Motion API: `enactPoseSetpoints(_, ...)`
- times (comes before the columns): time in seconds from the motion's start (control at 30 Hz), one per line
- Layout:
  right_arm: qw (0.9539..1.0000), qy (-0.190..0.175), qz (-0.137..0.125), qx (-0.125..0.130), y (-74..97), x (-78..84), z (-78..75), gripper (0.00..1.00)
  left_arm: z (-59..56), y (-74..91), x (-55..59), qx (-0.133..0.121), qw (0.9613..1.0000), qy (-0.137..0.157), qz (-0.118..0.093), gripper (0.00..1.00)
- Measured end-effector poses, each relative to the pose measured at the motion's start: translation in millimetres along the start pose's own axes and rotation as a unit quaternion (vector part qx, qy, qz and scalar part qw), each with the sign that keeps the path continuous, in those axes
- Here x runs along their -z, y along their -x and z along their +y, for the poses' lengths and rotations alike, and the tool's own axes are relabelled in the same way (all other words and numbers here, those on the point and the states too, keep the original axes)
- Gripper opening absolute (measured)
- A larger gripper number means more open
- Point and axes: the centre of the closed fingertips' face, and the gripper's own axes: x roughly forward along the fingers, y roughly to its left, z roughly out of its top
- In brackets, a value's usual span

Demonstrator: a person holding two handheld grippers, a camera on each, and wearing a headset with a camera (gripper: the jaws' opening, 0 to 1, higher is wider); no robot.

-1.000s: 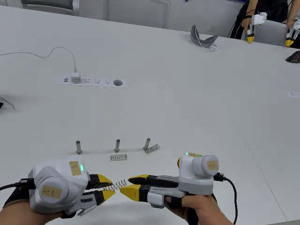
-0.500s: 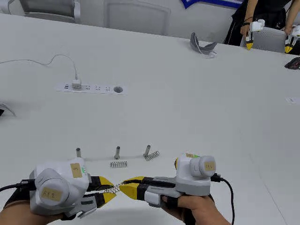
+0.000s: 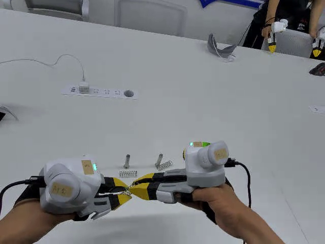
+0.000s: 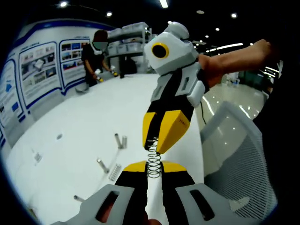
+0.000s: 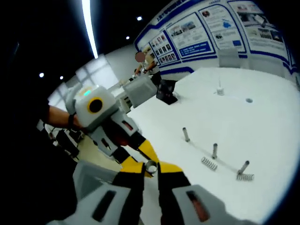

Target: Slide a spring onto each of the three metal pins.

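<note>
Where the left hand-held gripper (image 3: 123, 192) and right hand-held gripper (image 3: 134, 188) meet, both pinch one coiled wire spring (image 4: 153, 160).

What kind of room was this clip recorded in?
Probably an office or lab meeting room used for recording sessions: a long white table with a power strip on it, poster boards along the wall, and another person at the far end holding a yellow-tipped tool.

The wire spring (image 4: 153, 161) gleams, the metal pins (image 3: 127, 161) look dull grey, the white tabletop (image 3: 213, 101) smooth and matt.
</note>
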Motion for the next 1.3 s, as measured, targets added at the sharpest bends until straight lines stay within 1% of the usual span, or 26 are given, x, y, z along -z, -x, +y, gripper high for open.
enactPoseSetpoints(0.07, 0.9994, 0.026, 0.022, -0.005, 2.4, -2.3, -0.2, 0.12, 0.7, 0.1, -4.4, -0.001, 1.0, -0.004, -0.005, 0.09)
enactPoseSetpoints(0.17, 0.9957, 0.071, 0.057, -0.013, 5.1, -5.8, 1.3, 0.12, 1.3, -0.2, -10.5, 0.005, 0.9998, 0.001, -0.017, 0.09)
enactPoseSetpoints(0.23, 0.9902, 0.109, 0.085, -0.018, 6.5, -6.9, 3.1, 0.12, 1.5, -0.5, -13.9, 0.008, 0.9997, 0.003, -0.023, 0.09)
enactPoseSetpoints(0.27, 0.9861, 0.13, 0.1, -0.022, 7.1, -7.7, 4.5, 0.12, 0.8, -0.6, -15.9, 0.01, 0.9996, 0.001, -0.026, 0.09)
enactPoseSetpoints(0.33, 0.9806, 0.151, 0.121, -0.031, 7.9, -7.2, 5.8, 0.12, -0.5, -0.4, -19.0, 0.013, 0.9995, 0.0, -0.03, 0.09)
enactPoseSetpoints(0.37, 0.9768, 0.164, 0.133, -0.037, 8.2, -7.0, 6.3, 0.12, -1.3, -0.4, -21.4, 0.014, 0.9993, 0.0, -0.034, 0.09)
enactPoseSetpoints(0.47, 0.97, 0.181, 0.154, -0.05, 8.3, -6.2, 7.7, 0.12, -2.7, -0.7, -24.8, 0.018, 0.999, 0.001, -0.041, 0.09)
enactPoseSetpoints(0.5, 0.9664, 0.192, 0.162, -0.055, 9.0, -5.4, 8.4, 0.12, -3.5, -0.4, -26.0, 0.02, 0.9989, 0.001, -0.043, 0.09)
enactPoseSetpoints(0.53, 0.9614, 0.206, 0.172, -0.061, 10.0, -3.4, 10.1, 0.12, -4.5, 0.2, -27.0, 0.022, 0.9988, 0.001, -0.045, 0.09)
enactPoseSetpoints(0.6, 0.955, 0.22, 0.187, -0.07, 11.1, 0.1, 11.9, 0.13, -7.5, 1.4, -28.5, 0.025, 0.9986, -0.003, -0.046, 0.09)
enactPoseSetpoints(0.7, 0.9476, 0.234, 0.202, -0.081, 10.7, 3.2, 13.8, 0.13, -10.1, 1.7, -28.0, 0.03, 0.9985, -0.005, -0.046, 0.09)
enactPoseSetpoints(0.73, 0.9472, 0.235, 0.202, -0.083, 9.9, 2.7, 14.8, 0.13, -10.4, 2.0, -27.7, 0.03, 0.9985, -0.008, -0.045, 0.09)
enactPoseSetpoints(0.77, 0.9454, 0.239, 0.205, -0.085, 9.0, 3.6, 15.4, 0.13, -10.6, 2.4, -26.9, 0.031, 0.9985, -0.009, -0.043, 0.09)
enactPoseSetpoints(0.87, 0.9418, 0.248, 0.207, -0.093, 6.4, 5.8, 17.5, 0.12, -11.8, 4.4, -23.0, 0.034, 0.9985, -0.012, -0.041, 0.1)
enactPoseSetpoints(0.93, 0.9409, 0.25, 0.206, -0.097, 4.2, 6.4, 18.5, 0.12, -12.5, 6.3, -20.4, 0.033, 0.9985, -0.009, -0.042, 0.1)
enactPoseSetpoints(1.07, 0.9399, 0.251, 0.208, -0.101, -2.6, 9.1, 19.7, 0.12, -12.8, 7.9, -14.2, 0.026, 0.999, -0.013, -0.035, 0.1)
enactPoseSetpoints(1.17, 0.9405, 0.25, 0.206, -0.103, -7.4, 10.2, 20.2, 0.12, -10.9, 9.5, -9.6, 0.021, 0.9992, -0.007, -0.031, 0.11)
enactPoseSetpoints(1.3, 0.9422, 0.247, 0.199, -0.107, -11.9, 9.7, 21.7, 0.12, -6.0, 14.3, -4.0, 0.008, 0.9996, 0.002, -0.028, 0.15)
